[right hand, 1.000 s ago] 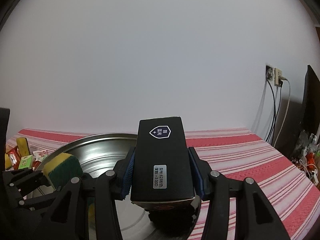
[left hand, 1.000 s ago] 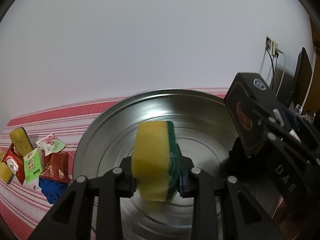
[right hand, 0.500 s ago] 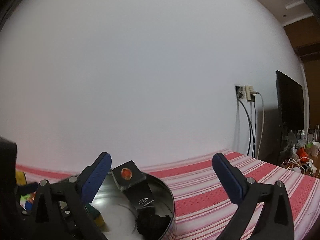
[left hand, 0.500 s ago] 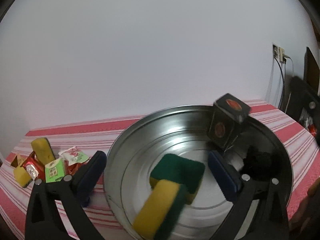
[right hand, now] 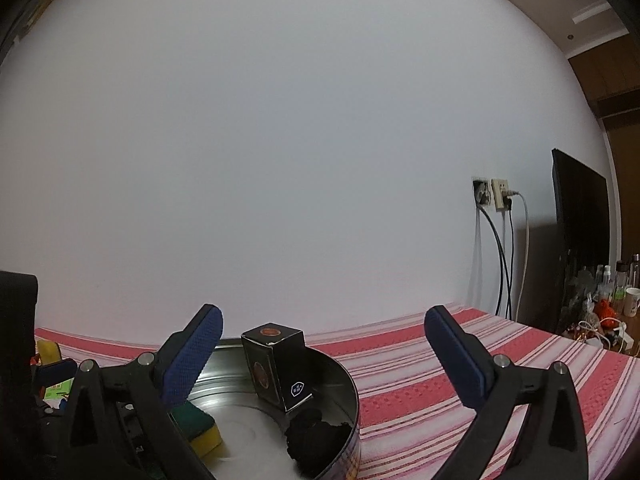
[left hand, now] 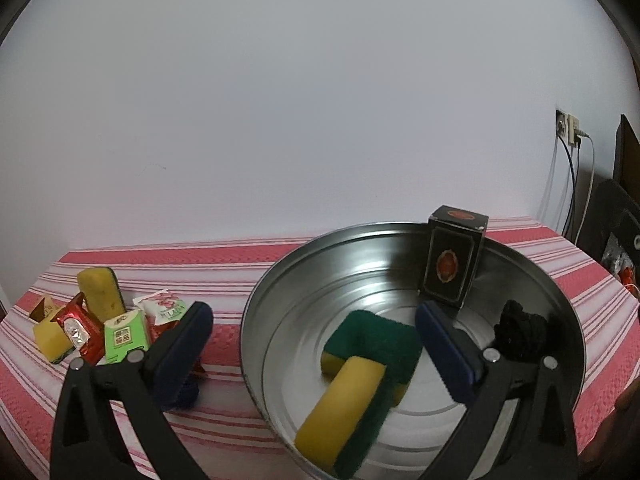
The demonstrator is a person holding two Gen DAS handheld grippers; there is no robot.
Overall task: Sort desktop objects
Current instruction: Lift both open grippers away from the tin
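Observation:
A round metal basin point(left hand: 536, 272) point(right hand: 348, 380) stands on the red-striped cloth. Inside it lie two yellow-and-green sponges, one flat point(left hand: 372, 340) and one leaning over it point(left hand: 344, 408). A black box point(left hand: 454, 264) point(right hand: 276, 364) stands against the basin's far wall, and a black crumpled lump point(left hand: 520, 332) point(right hand: 316, 436) lies beside it. My left gripper point(left hand: 316, 344) hangs open over the basin's near rim, with nothing between its fingers. Above the basin's right edge my right gripper point(right hand: 324, 356) is open too, and holds nothing.
Left of the basin lies a pile of small things: a yellow sponge point(left hand: 98, 292), a green packet point(left hand: 124, 334), a red packet point(left hand: 78, 330), a white sachet point(left hand: 164, 308). A wall socket with cables point(right hand: 496, 200) and a dark monitor point(right hand: 580, 232) stand at the right.
Both grippers opened. The left let go of the sponge, which fell into the basin; the right released the black box, which now stands inside. Both pulled back a little.

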